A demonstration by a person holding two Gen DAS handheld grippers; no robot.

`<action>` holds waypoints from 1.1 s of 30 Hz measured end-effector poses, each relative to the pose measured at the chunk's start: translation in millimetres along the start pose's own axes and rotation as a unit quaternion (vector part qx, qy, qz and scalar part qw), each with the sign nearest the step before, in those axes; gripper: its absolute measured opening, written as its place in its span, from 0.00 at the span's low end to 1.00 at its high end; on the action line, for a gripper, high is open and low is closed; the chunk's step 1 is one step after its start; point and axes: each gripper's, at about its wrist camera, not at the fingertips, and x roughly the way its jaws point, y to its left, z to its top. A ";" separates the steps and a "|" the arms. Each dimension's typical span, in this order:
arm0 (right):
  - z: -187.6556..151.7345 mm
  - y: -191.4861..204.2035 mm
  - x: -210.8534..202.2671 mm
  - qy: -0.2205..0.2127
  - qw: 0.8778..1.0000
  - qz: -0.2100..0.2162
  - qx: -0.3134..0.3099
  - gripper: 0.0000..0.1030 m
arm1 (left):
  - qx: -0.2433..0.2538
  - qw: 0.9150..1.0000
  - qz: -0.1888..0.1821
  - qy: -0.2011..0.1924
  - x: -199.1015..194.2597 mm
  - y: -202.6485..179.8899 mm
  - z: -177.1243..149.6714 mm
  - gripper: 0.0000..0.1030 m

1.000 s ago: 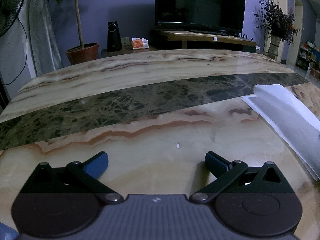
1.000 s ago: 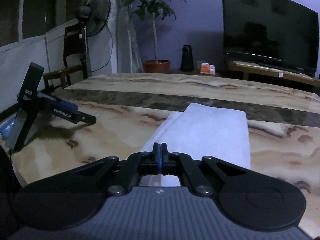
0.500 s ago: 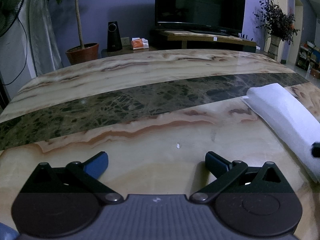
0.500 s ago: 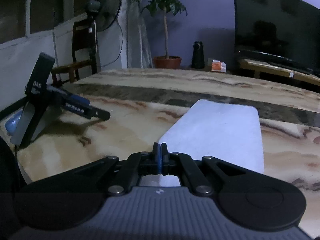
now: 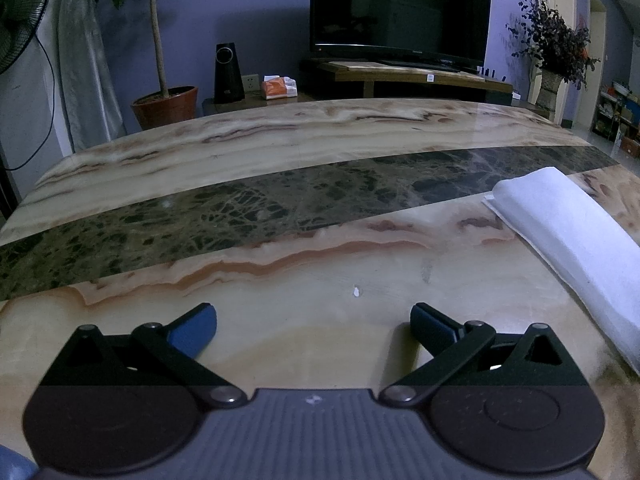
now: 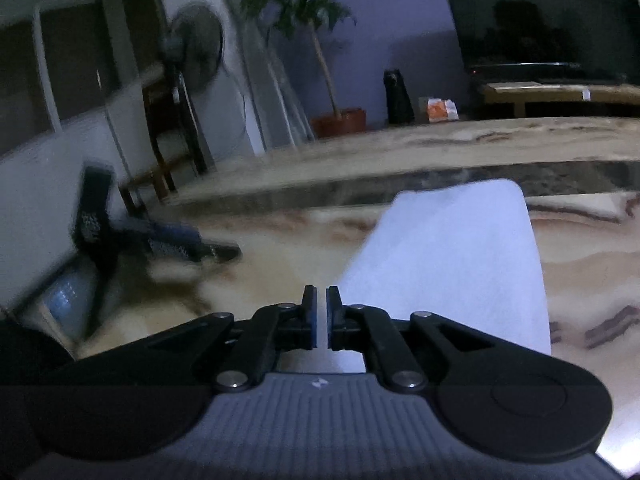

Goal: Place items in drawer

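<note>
The right gripper [image 6: 319, 316] shows a narrow slit between its fingers with nothing pinched in it; the picture is smeared, so the near edge of the towel [image 6: 452, 264] may lie just under the tips, but contact cannot be told. The left gripper [image 5: 314, 322] stands wide, empty, its tips low over bare marble, with a small white crumb [image 5: 355, 291] just beyond them.

The towel, folded into a long white strip, lies flat on the table [image 5: 280, 152], to the right of the left gripper and running away from the near edge toward the dark stone band. No drawer shows in either view, so where it must go cannot be judged.

Risks, as I read them: a slit this narrow could slide over the fold instead of taking it in, or catch only the top layer, so the strip would open and trail when lifted. The polished stone offers little grip, so a push from the tips may shove the towel away. Its near end seems close to the table's edge; a careless drag could drop it.
</note>
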 end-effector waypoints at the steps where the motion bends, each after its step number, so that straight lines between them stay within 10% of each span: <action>1: 3.5 -6.6 -1.7 -0.012 1.000 0.010 0.021 0.25 | 0.000 1.000 0.000 0.000 0.0 0.0 0.0 1.00; 8: 2.3 -21.3 2.6 -0.037 0.996 -0.037 0.070 0.28 | 0.000 1.000 0.000 0.000 0.0 0.0 0.0 1.00; 19: -10.6 9.9 40.7 0.056 0.985 -0.117 -0.110 0.34 | 0.000 1.000 0.000 0.000 -0.1 0.0 0.0 1.00; 33: -14.5 -27.9 -10.3 -0.041 0.970 -0.240 -0.005 0.48 | 0.000 1.000 0.000 0.000 0.0 0.0 0.1 1.00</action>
